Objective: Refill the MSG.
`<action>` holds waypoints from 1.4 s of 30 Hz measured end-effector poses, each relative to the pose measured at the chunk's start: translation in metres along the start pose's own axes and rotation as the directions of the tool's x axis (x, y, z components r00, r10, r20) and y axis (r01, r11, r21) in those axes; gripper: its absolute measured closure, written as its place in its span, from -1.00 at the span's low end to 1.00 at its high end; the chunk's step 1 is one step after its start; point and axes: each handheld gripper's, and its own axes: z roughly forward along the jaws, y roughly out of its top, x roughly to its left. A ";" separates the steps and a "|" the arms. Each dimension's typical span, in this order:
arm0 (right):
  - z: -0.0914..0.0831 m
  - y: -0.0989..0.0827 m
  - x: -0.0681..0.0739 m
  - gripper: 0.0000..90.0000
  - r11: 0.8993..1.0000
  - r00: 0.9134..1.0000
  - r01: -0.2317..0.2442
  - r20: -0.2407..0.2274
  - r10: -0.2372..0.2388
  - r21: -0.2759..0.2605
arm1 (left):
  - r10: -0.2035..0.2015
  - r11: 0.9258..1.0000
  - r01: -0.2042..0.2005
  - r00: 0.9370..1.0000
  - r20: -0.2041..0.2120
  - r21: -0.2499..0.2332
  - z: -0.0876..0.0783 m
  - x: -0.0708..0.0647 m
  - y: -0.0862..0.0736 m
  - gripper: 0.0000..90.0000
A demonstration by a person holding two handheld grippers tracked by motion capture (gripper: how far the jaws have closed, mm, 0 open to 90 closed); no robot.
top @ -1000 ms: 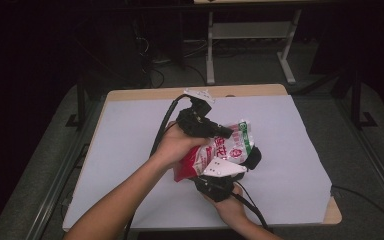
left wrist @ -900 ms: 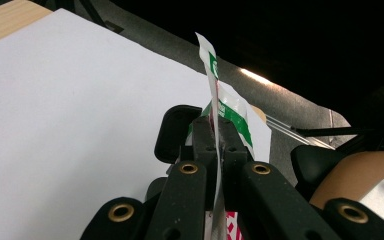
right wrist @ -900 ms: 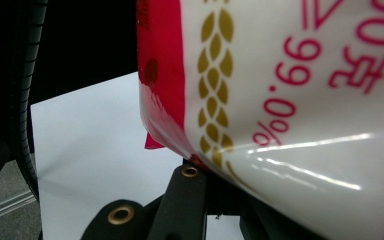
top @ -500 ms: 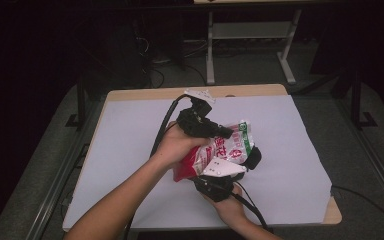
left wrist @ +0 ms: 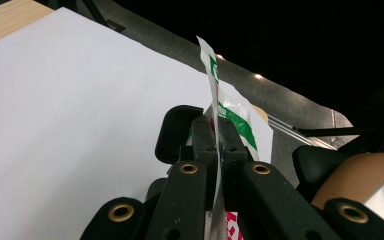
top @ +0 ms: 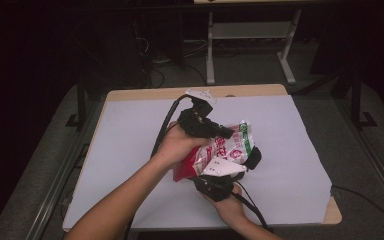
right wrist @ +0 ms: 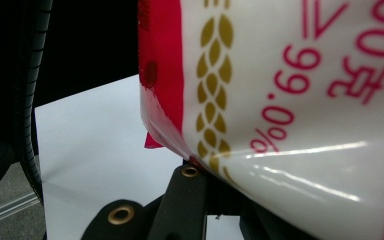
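Observation:
A red, white and green snack bag (top: 225,150) is held above the white-covered table (top: 130,150), between both grippers. My left gripper (top: 219,131) reaches in from the far left and is shut on the bag's upper edge. In the left gripper view its jaws pinch the thin green-printed edge of the bag (left wrist: 219,125). My right gripper (top: 240,167) comes from below on the near side, its grey plate (top: 223,168) against the bag. The bag (right wrist: 290,100) lies right across the right gripper's jaws and hides their tips, with its red corner tucked between them.
The white sheet covers most of the wooden table, whose bare edge (top: 333,216) shows at the near right. A metal rail (top: 55,190) runs along the left side. A white stand (top: 252,35) is on the floor beyond the table.

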 end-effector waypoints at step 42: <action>0.001 -0.001 0.001 1.00 1.000 1.000 -0.006 -0.006 0.006 -0.011 | -0.024 1.000 0.025 1.000 0.018 -0.010 0.004 -0.001 -0.001 1.00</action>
